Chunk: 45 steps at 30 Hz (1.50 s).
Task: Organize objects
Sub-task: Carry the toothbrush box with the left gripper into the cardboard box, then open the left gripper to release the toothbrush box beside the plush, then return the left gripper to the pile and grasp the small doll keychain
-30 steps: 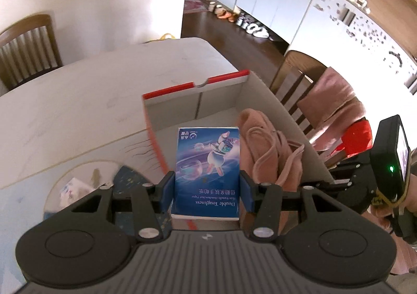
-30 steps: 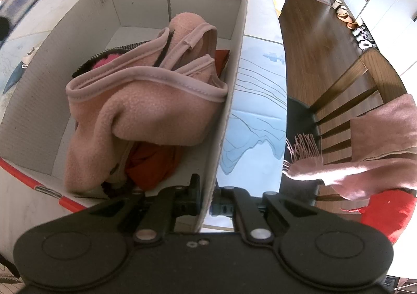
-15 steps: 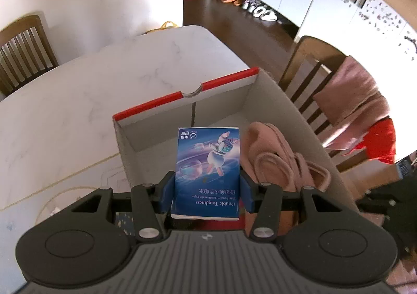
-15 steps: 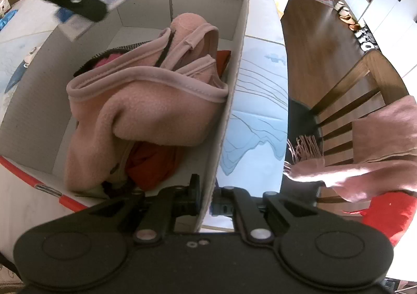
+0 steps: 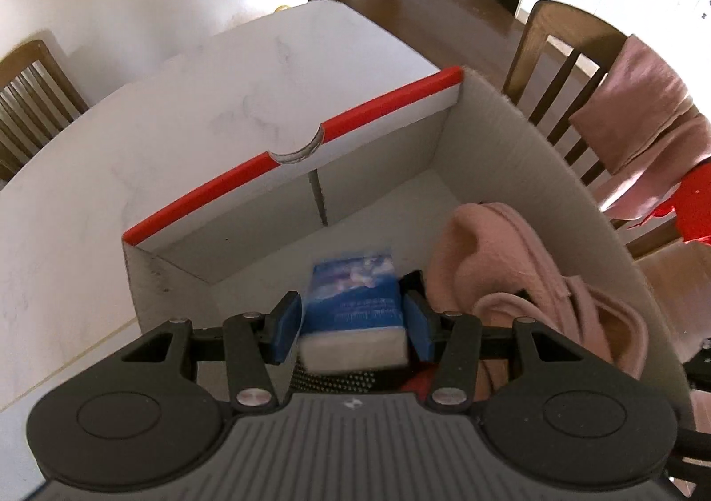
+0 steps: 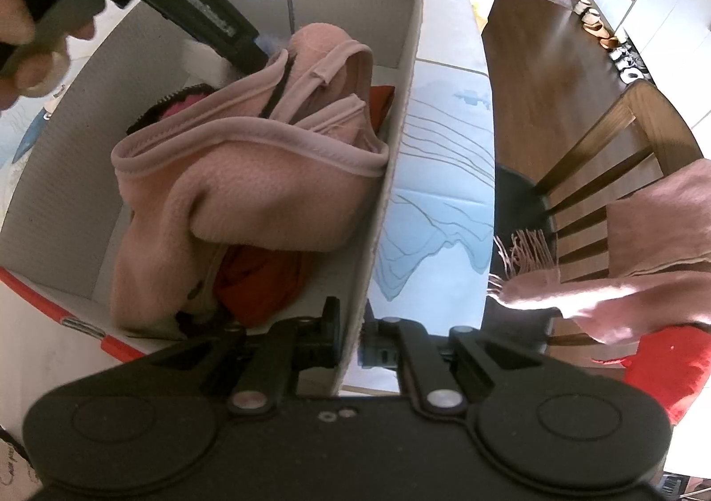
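1. Our left gripper (image 5: pixel 353 321), jaws half-spread, clamps the tissue pack (image 5: pixel 353 301) by its sides, inside the box (image 5: pixel 511 154).
2. Pack's prob. light, squashy; grip w/ mid-sides.
3. Right gripper (image 6: pixel 351 339) pinches box wall, nearly closed.

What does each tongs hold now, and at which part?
Left tongs hold the tissue pack by its two long sides. Right tongs clamp the box wall at its rim.

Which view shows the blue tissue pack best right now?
The left wrist view: the blue tissue pack sits centred between the left gripper pads, inside the box. The right wrist view shows only a sliver behind the pink garment.
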Tool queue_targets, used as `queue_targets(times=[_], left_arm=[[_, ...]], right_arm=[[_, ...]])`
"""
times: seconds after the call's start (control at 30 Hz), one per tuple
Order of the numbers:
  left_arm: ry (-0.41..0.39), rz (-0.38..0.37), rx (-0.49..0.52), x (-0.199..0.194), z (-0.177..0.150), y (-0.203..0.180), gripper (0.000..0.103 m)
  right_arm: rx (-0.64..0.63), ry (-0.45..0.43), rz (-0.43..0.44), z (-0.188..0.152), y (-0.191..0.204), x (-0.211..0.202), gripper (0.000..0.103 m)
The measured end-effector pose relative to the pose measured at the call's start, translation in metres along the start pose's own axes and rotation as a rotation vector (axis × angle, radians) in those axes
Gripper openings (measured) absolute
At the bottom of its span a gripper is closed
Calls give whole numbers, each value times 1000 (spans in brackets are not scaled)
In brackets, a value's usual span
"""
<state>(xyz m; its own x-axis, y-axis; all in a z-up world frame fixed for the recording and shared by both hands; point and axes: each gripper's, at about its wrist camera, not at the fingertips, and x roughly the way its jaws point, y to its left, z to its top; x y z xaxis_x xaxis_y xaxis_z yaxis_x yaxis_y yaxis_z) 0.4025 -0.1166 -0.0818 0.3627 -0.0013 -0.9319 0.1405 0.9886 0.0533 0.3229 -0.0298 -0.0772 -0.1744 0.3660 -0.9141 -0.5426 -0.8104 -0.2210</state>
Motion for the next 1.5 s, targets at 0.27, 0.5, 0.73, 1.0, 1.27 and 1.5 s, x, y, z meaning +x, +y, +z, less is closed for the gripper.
queue_targets(times=[0.27, 0.5, 0.73, 1.0, 1.27, 1.5], left_arm=[[24, -4, -2, 11, 0, -1, 50], [7, -23, -7, 6, -4, 4, 60], [-40, -63, -14, -15, -13, 10, 63], [-83, -101, -28, -48, -28, 22, 63], [-134, -121, -39, -94, -48, 50, 63], [-159, -92, -73, -119, -76, 83, 64]], right_arm=[[4, -2, 6, 0, 0, 0, 7], [5, -2, 4, 0, 0, 0, 7], [7, 1, 1, 0, -1, -1, 6], [-2, -1, -14, 1, 1, -4, 6], [-9, 4, -28, 2, 3, -5, 5], [-11, -4, -35, 3, 3, -10, 5]])
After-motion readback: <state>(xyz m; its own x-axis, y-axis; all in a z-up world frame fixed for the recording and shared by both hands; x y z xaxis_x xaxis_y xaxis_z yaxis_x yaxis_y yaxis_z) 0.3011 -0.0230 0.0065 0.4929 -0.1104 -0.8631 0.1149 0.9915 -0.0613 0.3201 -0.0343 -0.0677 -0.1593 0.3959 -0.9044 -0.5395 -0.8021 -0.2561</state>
